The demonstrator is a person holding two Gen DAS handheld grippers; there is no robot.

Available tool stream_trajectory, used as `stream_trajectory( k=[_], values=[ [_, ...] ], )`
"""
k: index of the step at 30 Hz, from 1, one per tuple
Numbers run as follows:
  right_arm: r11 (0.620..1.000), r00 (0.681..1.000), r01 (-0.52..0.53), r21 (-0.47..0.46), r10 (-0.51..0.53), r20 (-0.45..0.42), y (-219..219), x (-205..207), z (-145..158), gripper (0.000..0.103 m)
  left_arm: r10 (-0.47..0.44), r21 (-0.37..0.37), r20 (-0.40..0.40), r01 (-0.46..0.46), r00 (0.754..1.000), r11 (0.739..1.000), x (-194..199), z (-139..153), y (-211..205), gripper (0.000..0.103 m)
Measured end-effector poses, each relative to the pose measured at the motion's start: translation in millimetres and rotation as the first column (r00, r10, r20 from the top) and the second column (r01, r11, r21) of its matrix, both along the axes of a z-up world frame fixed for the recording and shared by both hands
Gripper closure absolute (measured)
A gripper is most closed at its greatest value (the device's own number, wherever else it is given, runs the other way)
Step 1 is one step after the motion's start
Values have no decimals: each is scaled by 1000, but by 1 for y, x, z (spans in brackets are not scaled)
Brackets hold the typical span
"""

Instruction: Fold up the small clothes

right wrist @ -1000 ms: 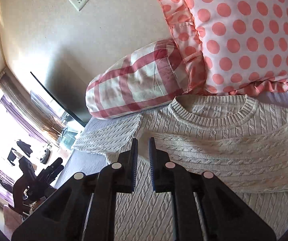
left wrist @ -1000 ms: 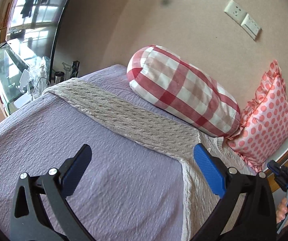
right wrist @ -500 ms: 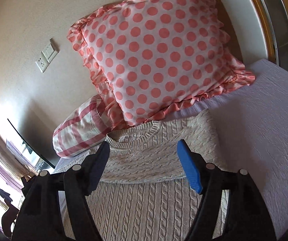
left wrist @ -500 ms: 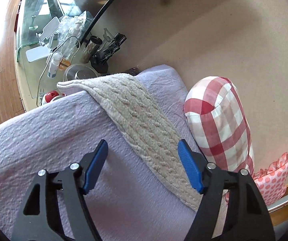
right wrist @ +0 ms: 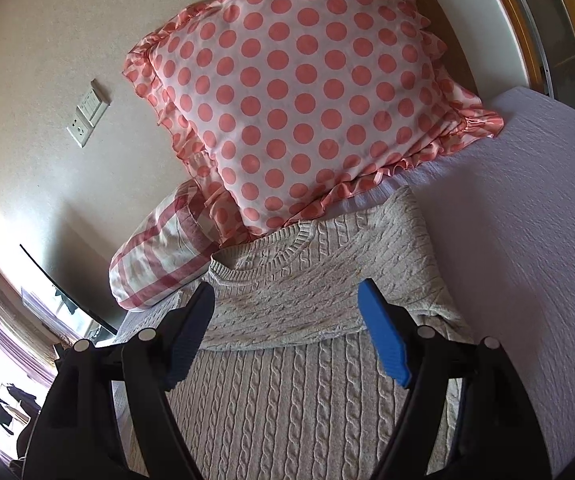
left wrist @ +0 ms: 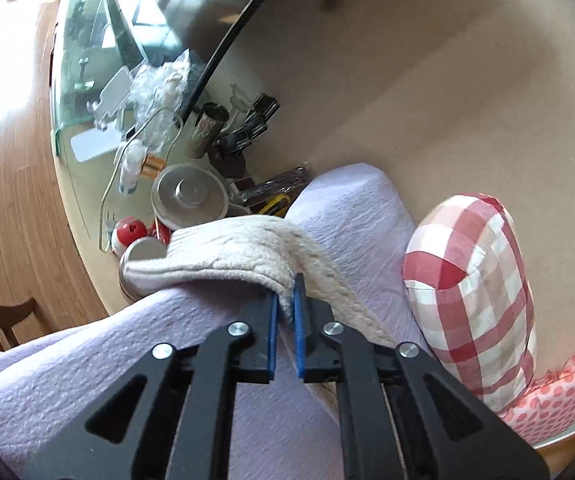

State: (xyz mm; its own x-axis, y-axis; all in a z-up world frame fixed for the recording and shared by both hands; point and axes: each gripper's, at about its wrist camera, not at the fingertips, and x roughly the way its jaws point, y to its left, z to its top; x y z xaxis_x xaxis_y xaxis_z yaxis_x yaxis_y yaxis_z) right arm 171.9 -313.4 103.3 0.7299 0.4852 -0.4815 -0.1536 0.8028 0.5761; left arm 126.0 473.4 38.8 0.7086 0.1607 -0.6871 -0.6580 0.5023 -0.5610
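A cream cable-knit sweater lies flat on the lilac bedspread, its collar toward the pillows. One sleeve lies folded across its chest. My right gripper is open and empty, just above the sweater's chest. The other sleeve stretches out to the bed's left edge. My left gripper is shut on this sleeve near its cuff, which is lifted slightly off the bedspread.
A red-checked bolster and a pink polka-dot pillow lean on the wall at the bed's head. A glass side table with cups, bottles and clutter stands beyond the bed's left edge. A wall socket is above.
My left gripper moved to the sleeve's cuff end and shut on it. My right gripper opened, let go of the sweater and turned toward the polka-dot pillow.
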Motion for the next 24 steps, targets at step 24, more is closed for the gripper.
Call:
stream_trajectory(
  k=[24],
  values=[
    [999,972,33,41,-23,-232,-40,65,-47,57,-808,557,-132,717,574,418,25,73,-428,59]
  ],
)
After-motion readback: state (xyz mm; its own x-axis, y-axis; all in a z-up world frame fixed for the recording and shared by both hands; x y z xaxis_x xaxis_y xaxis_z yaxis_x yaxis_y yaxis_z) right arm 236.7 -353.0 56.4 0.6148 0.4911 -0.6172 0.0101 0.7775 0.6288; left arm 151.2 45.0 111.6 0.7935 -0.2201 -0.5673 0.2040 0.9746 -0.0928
